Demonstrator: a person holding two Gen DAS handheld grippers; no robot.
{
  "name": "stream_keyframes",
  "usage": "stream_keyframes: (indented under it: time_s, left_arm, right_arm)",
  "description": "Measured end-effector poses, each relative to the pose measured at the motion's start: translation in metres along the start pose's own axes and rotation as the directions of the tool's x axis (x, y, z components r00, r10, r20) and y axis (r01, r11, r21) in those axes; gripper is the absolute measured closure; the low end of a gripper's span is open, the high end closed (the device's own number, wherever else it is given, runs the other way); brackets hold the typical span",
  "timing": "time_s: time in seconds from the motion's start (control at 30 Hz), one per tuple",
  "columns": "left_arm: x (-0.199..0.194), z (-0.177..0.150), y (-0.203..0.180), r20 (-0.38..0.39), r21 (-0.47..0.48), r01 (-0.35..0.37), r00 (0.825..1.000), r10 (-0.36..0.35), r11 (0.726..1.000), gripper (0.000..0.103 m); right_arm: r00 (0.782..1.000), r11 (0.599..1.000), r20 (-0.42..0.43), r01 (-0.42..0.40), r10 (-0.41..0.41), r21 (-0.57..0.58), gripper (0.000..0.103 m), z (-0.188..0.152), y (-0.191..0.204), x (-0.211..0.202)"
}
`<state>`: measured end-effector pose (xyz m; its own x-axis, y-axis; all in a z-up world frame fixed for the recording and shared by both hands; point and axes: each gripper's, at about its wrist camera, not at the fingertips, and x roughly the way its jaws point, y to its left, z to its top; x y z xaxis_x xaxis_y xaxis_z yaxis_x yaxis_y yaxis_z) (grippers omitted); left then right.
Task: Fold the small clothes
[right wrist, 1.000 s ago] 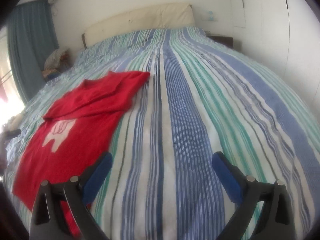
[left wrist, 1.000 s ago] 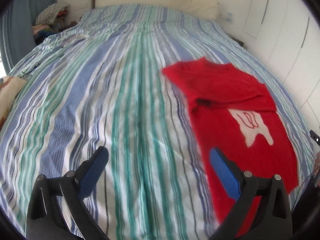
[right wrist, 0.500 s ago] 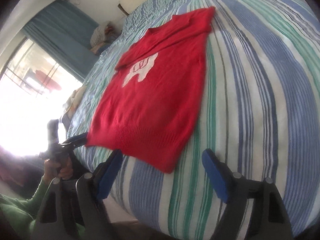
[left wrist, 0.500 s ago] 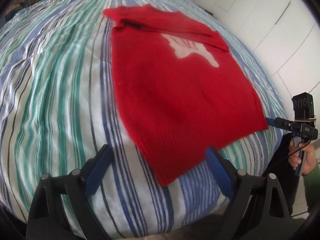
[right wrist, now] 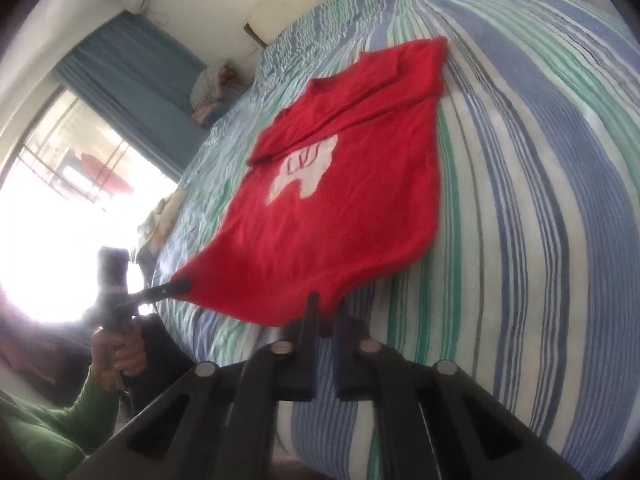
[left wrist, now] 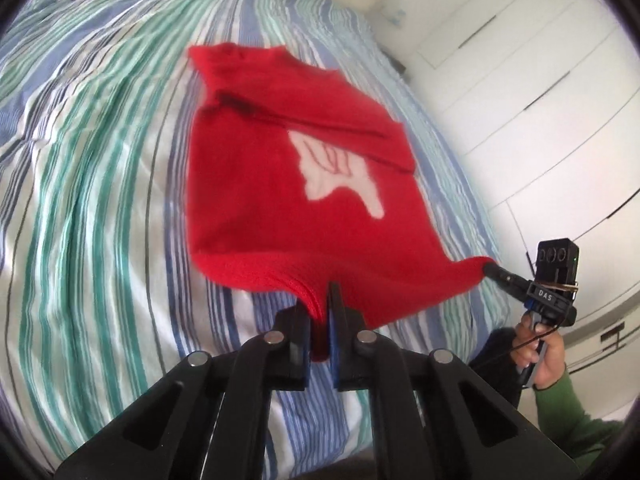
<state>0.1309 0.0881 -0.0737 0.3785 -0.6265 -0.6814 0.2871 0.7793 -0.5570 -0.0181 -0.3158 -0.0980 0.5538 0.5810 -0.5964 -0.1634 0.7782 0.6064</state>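
A small red sweater [left wrist: 280, 200] with a white print [left wrist: 340, 172] lies on the striped bed, sleeves folded across its top. It also shows in the right wrist view [right wrist: 340, 200]. My left gripper [left wrist: 320, 312] is shut on the left corner of its bottom hem. My right gripper [right wrist: 324, 316] is shut on the right corner of the hem. Each gripper shows in the other's view, pinching a hem corner: the right gripper [left wrist: 490, 269] and the left gripper [right wrist: 182, 286]. The hem is lifted slightly off the bed.
The bed [left wrist: 100, 160] with a blue, green and white striped cover fills both views. White wardrobe doors [left wrist: 540, 80] stand on the right. A blue curtain [right wrist: 132, 80], a bright window and a clothes pile [right wrist: 212, 84] lie at the left.
Both grippers were open near the hem half a second ago. Both have closed on the hem corners and raised them a little.
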Motion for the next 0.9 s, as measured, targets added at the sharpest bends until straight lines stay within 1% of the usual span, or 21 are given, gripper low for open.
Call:
stream_keyframes:
  time_s: [0.1, 0.17, 0.23, 0.27, 0.33, 0.4, 0.47, 0.53, 0.57, 0.6, 0.63, 0.67, 0.7, 0.73, 0.77, 0.8, 0.83, 0.9]
  left_arm:
    - [0.017, 0.066, 0.01, 0.052, -0.008, -0.014, 0.999, 0.014, 1.0, 0.098]
    - [0.042, 0.111, 0.02, 0.055, -0.047, -0.016, 0.998, 0.019, 0.999, 0.098]
    - [0.068, 0.151, 0.031, 0.058, -0.082, -0.051, 0.997, 0.056, 0.995, 0.098]
    - [0.082, 0.169, 0.035, 0.052, -0.083, -0.069, 0.996, 0.074, 0.994, 0.098]
    - [0.106, 0.2, 0.044, 0.049, -0.096, -0.111, 0.992, 0.116, 0.989, 0.098]
    - [0.127, 0.225, 0.055, 0.039, -0.124, -0.136, 0.989, 0.142, 0.983, 0.098]
    - [0.147, 0.243, 0.066, 0.025, -0.141, -0.161, 0.986, 0.166, 0.977, 0.098]
    - [0.159, 0.252, 0.077, 0.023, -0.152, -0.185, 0.981, 0.191, 0.971, 0.097]
    - [0.165, 0.258, 0.082, 0.024, -0.16, -0.191, 0.98, 0.198, 0.968, 0.095]
    - [0.17, 0.263, 0.087, 0.023, -0.175, -0.202, 0.978, 0.209, 0.964, 0.09]
    - [0.173, 0.268, 0.092, 0.022, -0.196, -0.202, 0.978, 0.21, 0.96, 0.089]
    - [0.174, 0.271, 0.096, 0.025, -0.219, -0.195, 0.978, 0.205, 0.956, 0.082]
    - [0.172, 0.273, 0.099, 0.039, -0.236, -0.188, 0.978, 0.203, 0.953, 0.066]
    - [0.166, 0.274, 0.101, 0.062, -0.242, -0.205, 0.972, 0.226, 0.948, 0.052]
    - [0.158, 0.274, 0.101, 0.09, -0.241, -0.231, 0.962, 0.259, 0.942, 0.022]
    - [0.149, 0.272, 0.099, 0.12, -0.234, -0.251, 0.951, 0.284, 0.939, 0.012]
    - [0.14, 0.271, 0.096, 0.149, -0.215, -0.259, 0.944, 0.294, 0.942, 0.012]
    - [0.126, 0.265, 0.09, 0.175, -0.177, -0.273, 0.937, 0.303, 0.946, 0.012]
  right_arm:
    - [0.995, 1.0, 0.101, 0.013, -0.012, -0.002, 0.098, 0.051, -0.003, 0.001]
    - [0.988, 1.0, 0.154, 0.024, -0.027, 0.019, 0.098, 0.091, -0.013, 0.013]
    - [0.981, 0.998, 0.189, 0.037, -0.047, 0.057, 0.098, 0.133, -0.026, 0.031]
    - [0.978, 0.997, 0.199, 0.045, -0.058, 0.069, 0.098, 0.153, -0.032, 0.042]
    - [0.973, 0.993, 0.211, 0.081, -0.097, 0.082, 0.098, 0.191, -0.044, 0.064]
    - [0.972, 0.989, 0.202, 0.101, -0.121, 0.104, 0.098, 0.225, -0.057, 0.087]
    - [0.971, 0.985, 0.192, 0.126, -0.146, 0.114, 0.098, 0.254, -0.067, 0.109]
    - [0.967, 0.98, 0.181, 0.158, -0.178, 0.121, 0.098, 0.275, -0.079, 0.13]
    - [0.968, 0.979, 0.174, 0.163, -0.183, 0.123, 0.098, 0.283, -0.086, 0.141]
    - [0.968, 0.977, 0.167, 0.169, -0.189, 0.128, 0.098, 0.289, -0.092, 0.15]
    - [0.968, 0.976, 0.162, 0.168, -0.189, 0.136, 0.098, 0.295, -0.098, 0.159]
    - [0.972, 0.978, 0.162, 0.15, -0.172, 0.143, 0.098, 0.298, -0.105, 0.165]
    - [0.973, 0.98, 0.168, 0.134, -0.159, 0.149, 0.095, 0.301, -0.109, 0.17]
    - [0.969, 0.979, 0.184, 0.134, -0.162, 0.156, 0.092, 0.304, -0.112, 0.173]
    - [0.961, 0.975, 0.206, 0.15, -0.182, 0.162, 0.079, 0.307, -0.113, 0.173]
    - [0.954, 0.975, 0.233, 0.151, -0.187, 0.164, 0.067, 0.309, -0.112, 0.168]
    - [0.947, 0.976, 0.263, 0.147, -0.186, 0.162, 0.066, 0.309, -0.109, 0.161]
    - [0.936, 0.978, 0.291, 0.171, -0.199, 0.118, 0.066, 0.311, -0.097, 0.147]
